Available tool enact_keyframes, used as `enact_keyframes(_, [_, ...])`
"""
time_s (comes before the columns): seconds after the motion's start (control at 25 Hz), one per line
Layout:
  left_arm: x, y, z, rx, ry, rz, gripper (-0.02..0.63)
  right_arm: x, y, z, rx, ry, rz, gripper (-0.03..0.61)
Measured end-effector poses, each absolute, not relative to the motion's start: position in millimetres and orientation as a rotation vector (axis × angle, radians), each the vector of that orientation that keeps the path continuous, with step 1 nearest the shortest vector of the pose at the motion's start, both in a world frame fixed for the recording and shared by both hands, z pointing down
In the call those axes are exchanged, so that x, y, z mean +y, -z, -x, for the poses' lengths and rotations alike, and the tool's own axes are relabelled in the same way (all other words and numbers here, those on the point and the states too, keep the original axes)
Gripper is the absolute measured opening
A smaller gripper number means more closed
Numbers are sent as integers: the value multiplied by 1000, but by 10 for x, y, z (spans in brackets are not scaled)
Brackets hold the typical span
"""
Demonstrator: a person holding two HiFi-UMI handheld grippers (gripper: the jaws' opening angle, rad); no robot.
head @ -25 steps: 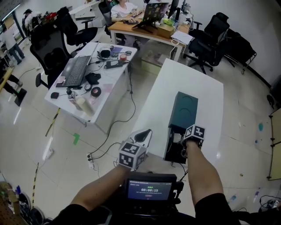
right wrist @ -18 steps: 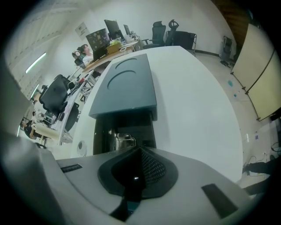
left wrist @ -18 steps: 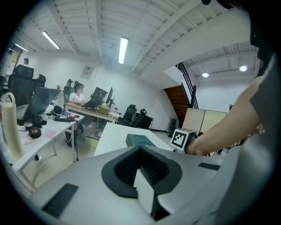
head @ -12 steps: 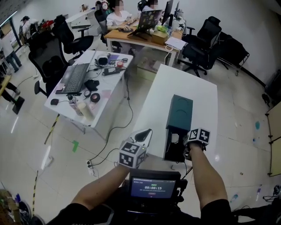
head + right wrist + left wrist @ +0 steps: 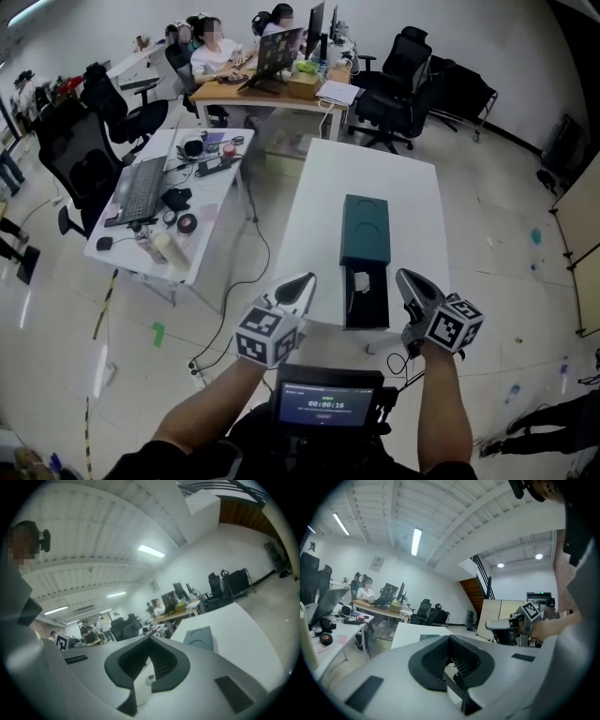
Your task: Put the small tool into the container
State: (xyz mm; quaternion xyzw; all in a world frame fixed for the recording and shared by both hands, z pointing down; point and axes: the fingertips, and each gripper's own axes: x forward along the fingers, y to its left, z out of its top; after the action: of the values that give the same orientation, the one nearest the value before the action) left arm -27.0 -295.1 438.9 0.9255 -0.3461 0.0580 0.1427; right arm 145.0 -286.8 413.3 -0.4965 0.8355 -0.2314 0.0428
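You're in an open-plan office, no question. There's a long white rectangular desk [image 5: 375, 178] right ahead of you. To your left is a second white desk [image 5: 211, 199] with a black keyboard [image 5: 139, 190] along its left edge and small clutter around it. At the far end, a person [image 5: 212, 62] sits at a wooden-topped desk [image 5: 258, 91] behind an open dark laptop [image 5: 275, 50], with monitors further along it. Black swivel office chairs [image 5: 401, 70] stand all over the place, on a glossy pale tiled floor [image 5: 506, 234]. Overhead, a long fluorescent strip light [image 5: 416, 541] hangs on a ribbed white ceiling [image 5: 454, 513].
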Motion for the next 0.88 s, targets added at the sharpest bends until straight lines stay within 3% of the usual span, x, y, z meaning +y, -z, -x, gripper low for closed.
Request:
enact_keyframes(0.24, [-2729,-4154,536,-1024,-71,-2694,9,-2270,-3569,-1242,2547,367,1575,0])
enact_keyframes(0.88, [-1896,-3715,618,-790,60,-2793,9,-1037,-3132,-1261,2415,231,1788,0])
